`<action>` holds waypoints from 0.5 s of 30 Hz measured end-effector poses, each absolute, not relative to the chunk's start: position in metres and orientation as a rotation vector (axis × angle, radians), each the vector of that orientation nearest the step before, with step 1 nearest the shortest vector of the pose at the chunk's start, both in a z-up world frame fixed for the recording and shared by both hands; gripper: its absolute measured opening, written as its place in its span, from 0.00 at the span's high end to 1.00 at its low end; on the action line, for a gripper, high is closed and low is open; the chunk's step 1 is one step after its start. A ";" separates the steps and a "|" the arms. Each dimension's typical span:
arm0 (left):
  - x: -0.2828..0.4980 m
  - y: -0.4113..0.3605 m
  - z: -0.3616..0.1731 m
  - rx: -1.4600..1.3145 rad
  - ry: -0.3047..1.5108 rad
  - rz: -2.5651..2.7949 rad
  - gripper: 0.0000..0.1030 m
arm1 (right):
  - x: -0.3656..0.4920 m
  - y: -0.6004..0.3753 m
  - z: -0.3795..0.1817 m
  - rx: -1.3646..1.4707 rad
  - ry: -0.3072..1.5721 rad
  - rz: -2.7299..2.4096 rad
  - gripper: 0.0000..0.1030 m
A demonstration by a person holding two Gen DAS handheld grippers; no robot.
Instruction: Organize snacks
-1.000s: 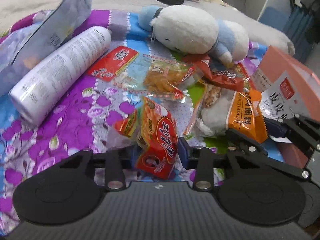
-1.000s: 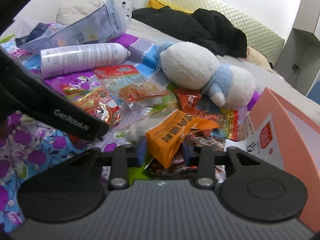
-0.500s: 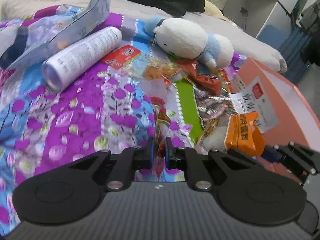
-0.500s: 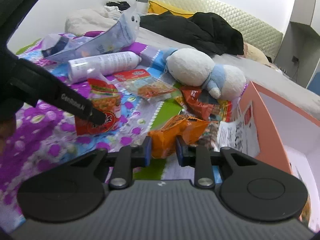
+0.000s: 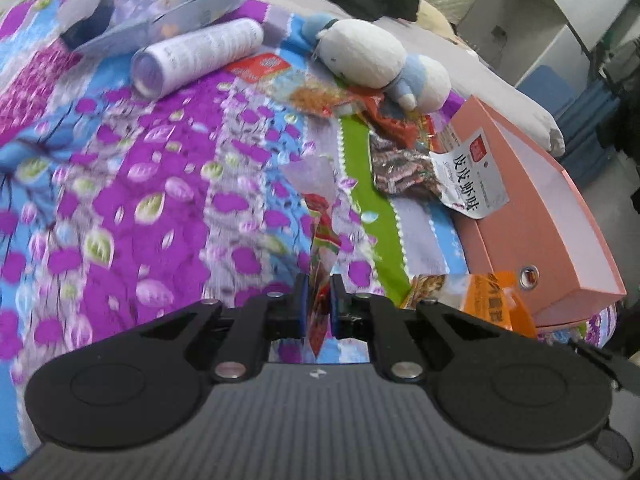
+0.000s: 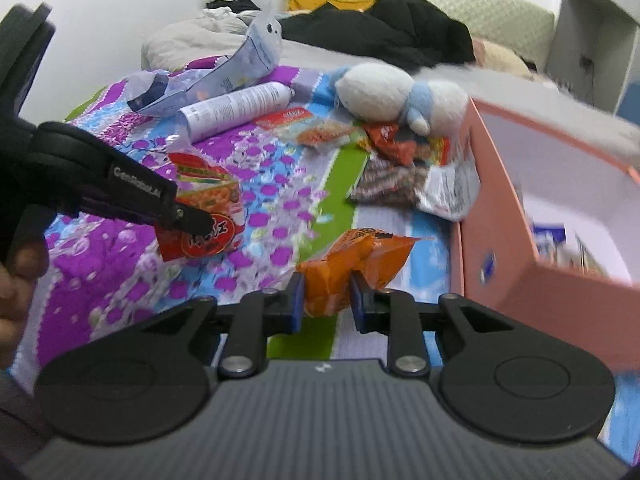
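My left gripper (image 5: pixel 319 300) is shut on a red snack packet (image 5: pixel 322 240), which I see edge-on between the blue pads. The right wrist view shows that packet (image 6: pixel 208 200) hanging above the quilt from the left gripper (image 6: pixel 196 222). My right gripper (image 6: pixel 326 300) is shut on an orange snack packet (image 6: pixel 352 260), held just left of the open pink box (image 6: pixel 500 208). More packets lie heaped beside the box: a brown patterned one (image 5: pixel 400 172), a red one (image 5: pixel 390 120) and a white one (image 5: pixel 472 184) leaning on the box wall (image 5: pixel 560 216).
A white and blue plush toy (image 5: pixel 372 56) lies behind the heap. A white spray can (image 5: pixel 200 52) and a pale plastic bag (image 5: pixel 160 20) rest at the far left of the flowered quilt (image 5: pixel 120 200). Dark clothes (image 6: pixel 380 28) lie near the headboard. A hand (image 6: pixel 16 280) holds the left gripper.
Both grippers have closed on their packets, lifted them off the quilt and drawn back from the heap. The pink box now sits closer on the right.
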State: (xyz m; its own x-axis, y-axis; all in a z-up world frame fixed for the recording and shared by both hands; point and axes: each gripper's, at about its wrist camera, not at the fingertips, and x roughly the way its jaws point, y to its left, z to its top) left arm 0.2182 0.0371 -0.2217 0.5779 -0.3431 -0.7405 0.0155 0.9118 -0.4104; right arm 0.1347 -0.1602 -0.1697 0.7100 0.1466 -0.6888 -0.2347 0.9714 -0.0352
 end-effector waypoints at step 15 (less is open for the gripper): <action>0.186 0.048 -0.228 -0.300 1.051 -0.097 0.20 | 0.103 -0.183 -0.190 -0.003 0.863 0.209 0.50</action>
State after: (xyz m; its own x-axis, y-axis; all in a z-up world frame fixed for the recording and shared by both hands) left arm 0.1863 0.0476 -0.2277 0.4967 -0.2216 -0.8392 -0.0635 0.9550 -0.2897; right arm 0.1029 -0.1832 -0.1896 0.6311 0.1811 -0.7543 -0.1836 0.9796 0.0816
